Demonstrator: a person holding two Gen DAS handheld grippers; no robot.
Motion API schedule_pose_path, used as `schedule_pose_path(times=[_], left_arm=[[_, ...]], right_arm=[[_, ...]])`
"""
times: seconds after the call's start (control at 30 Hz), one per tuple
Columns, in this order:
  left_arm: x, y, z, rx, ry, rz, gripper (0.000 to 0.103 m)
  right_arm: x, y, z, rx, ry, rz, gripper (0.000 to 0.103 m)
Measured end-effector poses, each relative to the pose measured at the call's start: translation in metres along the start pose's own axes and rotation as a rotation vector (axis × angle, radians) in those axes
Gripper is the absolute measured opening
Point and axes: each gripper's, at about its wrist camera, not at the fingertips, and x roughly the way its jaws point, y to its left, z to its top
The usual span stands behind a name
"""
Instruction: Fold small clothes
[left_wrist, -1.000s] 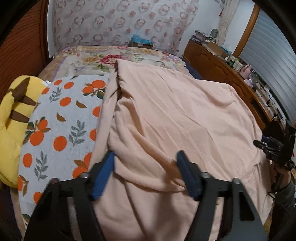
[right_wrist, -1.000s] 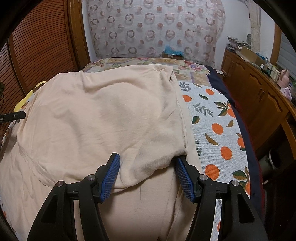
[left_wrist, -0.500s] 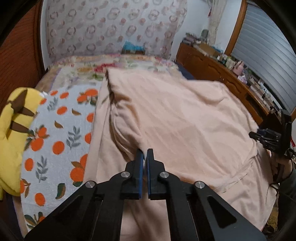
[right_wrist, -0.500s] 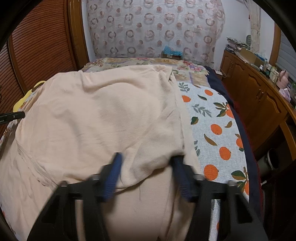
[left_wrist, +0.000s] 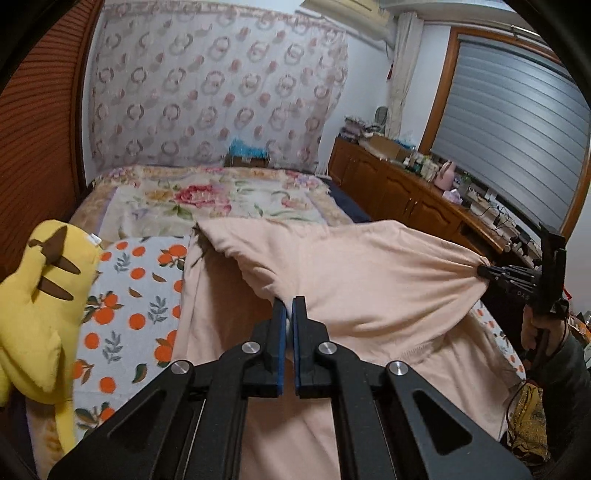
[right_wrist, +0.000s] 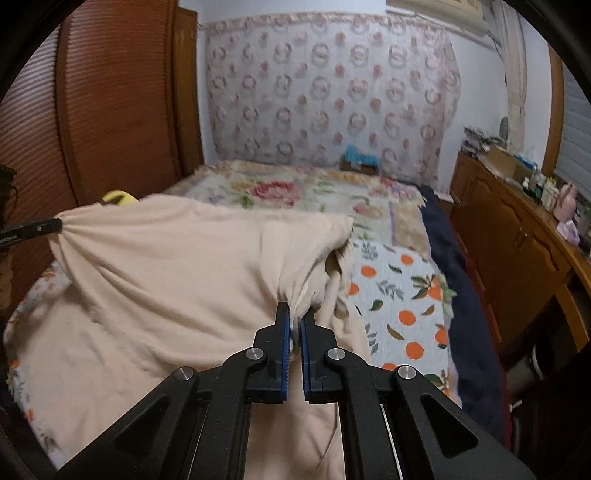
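Observation:
A peach-coloured garment (left_wrist: 369, 273) lies on the bed and is lifted along its near folded edge; it also shows in the right wrist view (right_wrist: 177, 273). My left gripper (left_wrist: 289, 301) is shut on the garment's left part of that edge. My right gripper (right_wrist: 296, 309) is shut on the right part, with cloth bunched between its blue pads. Each gripper shows in the other's view, pinching the stretched cloth: the right one (left_wrist: 484, 271) and the left one (right_wrist: 55, 223). The garment's lower layer stays flat on the bed.
The bed has an orange-print cover (left_wrist: 136, 295) and a floral blanket (left_wrist: 207, 199) further back. A yellow plush toy (left_wrist: 33, 306) lies at the left edge. A wooden cabinet (right_wrist: 517, 251) with clutter runs along the right. A wooden panel (right_wrist: 110, 110) stands left.
Both grippers closed on the garment's near edge, the left one first, and lifted it up off the bed. The cloth now hangs stretched between them.

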Motion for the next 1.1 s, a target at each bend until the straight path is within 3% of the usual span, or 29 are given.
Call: schedule_pose_path(times=[0.23, 0.47, 0.57, 0.7, 0.83, 0.9, 0.97, 1.1], left_arm=[[-0.057, -0.003, -0.012, -0.01, -0.046, 0.017, 0.004], [-0.094, -0.007, -0.046, 0.002, -0.008, 0.045, 0.004], [-0.082, -0.003, -0.071, 0.015, 0.049, 0.087, 0.004], [-0.052, 0.007, -0.105, -0.008, 0.14, 0.129, 0.004], [-0.046, 0.008, -0.117, -0.022, 0.136, 0.124, 0.005], [-0.047, 0.006, -0.119, -0.01, 0.126, 0.136, 0.012], [-0.052, 0.004, -0.119, -0.009, 0.109, 0.147, 0.035], [-0.057, 0.007, -0.118, -0.02, 0.086, 0.163, 0.059]], right_arm=[[-0.065, 0.008, -0.015, -0.014, -0.054, 0.039, 0.005], [-0.117, 0.001, -0.048, 0.016, -0.072, 0.124, 0.005], [-0.108, -0.003, -0.065, 0.018, -0.032, 0.126, 0.005], [-0.065, -0.002, -0.093, 0.005, 0.088, 0.086, 0.005], [-0.033, 0.002, -0.11, -0.042, 0.15, 0.021, 0.005], [-0.028, 0.0, -0.112, -0.038, 0.154, 0.014, 0.005], [-0.026, 0.0, -0.111, -0.04, 0.146, -0.01, 0.017], [-0.031, 0.002, -0.107, -0.014, 0.11, -0.008, 0.022]])
